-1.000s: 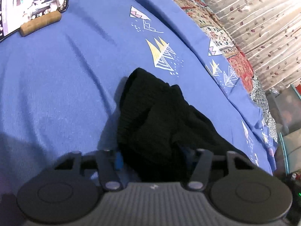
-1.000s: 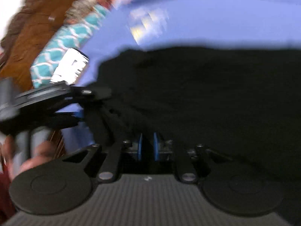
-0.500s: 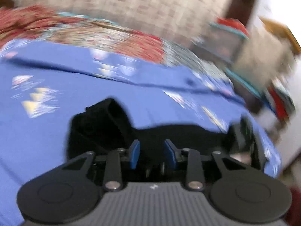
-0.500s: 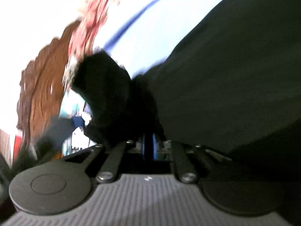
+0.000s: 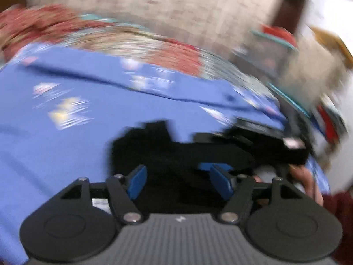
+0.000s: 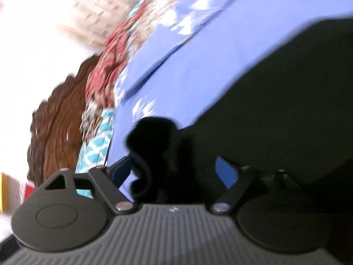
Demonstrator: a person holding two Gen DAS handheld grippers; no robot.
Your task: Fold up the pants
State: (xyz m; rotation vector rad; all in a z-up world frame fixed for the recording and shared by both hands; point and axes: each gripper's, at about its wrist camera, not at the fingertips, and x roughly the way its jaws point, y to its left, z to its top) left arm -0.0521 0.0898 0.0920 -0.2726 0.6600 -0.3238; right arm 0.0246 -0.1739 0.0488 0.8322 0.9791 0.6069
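Now both just opening: left gripper (image 5: 178, 182) and right gripper (image 6: 174, 173) apart over black pants (image 5: 189, 154), blue sheet (image 5: 55, 143) toward nine o'clock.

We can read no words, numbers or brand names in either view. The only sign we make out is a small pale embossed mark (image 5: 180, 219) on the ribbed grey body of each claw, too blurred to decipher.
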